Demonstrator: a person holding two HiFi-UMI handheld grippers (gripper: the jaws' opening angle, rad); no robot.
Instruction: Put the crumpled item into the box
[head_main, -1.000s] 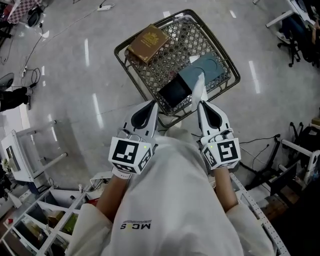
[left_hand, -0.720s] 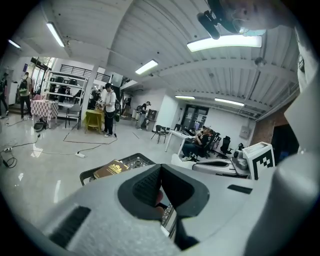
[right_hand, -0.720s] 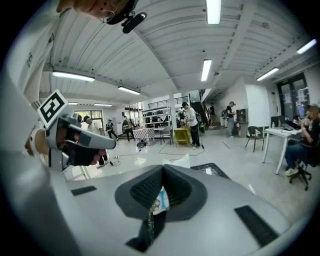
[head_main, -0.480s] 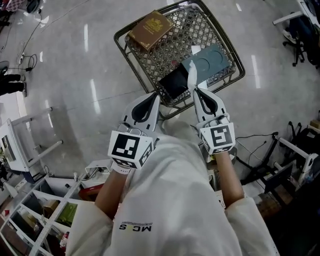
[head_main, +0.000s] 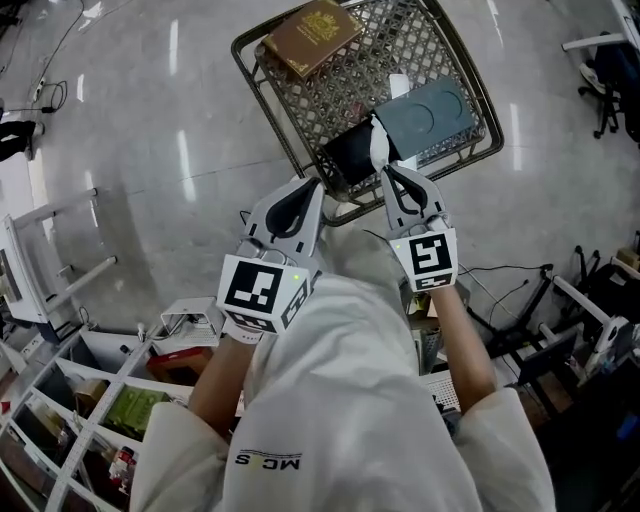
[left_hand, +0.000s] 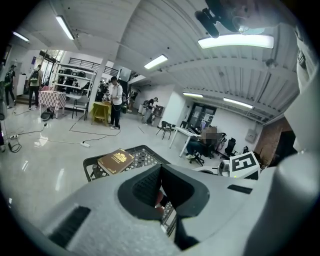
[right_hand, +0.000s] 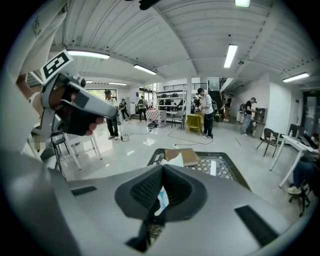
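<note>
shirt (head_main: 340, 400) logo "MC S", mid char unclear

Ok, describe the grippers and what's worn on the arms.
Left gripper and right gripper are alike: pale grey tapering shells with black padded openings, each backed by a white cube bearing black square markers. The person wears a white short-sleeved shirt.

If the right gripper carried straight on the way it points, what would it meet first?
Probably the brown book at the far end of the wire basket; the right gripper, shut on the crumpled item, points that way. Height is unclear; it might pass over.
</note>
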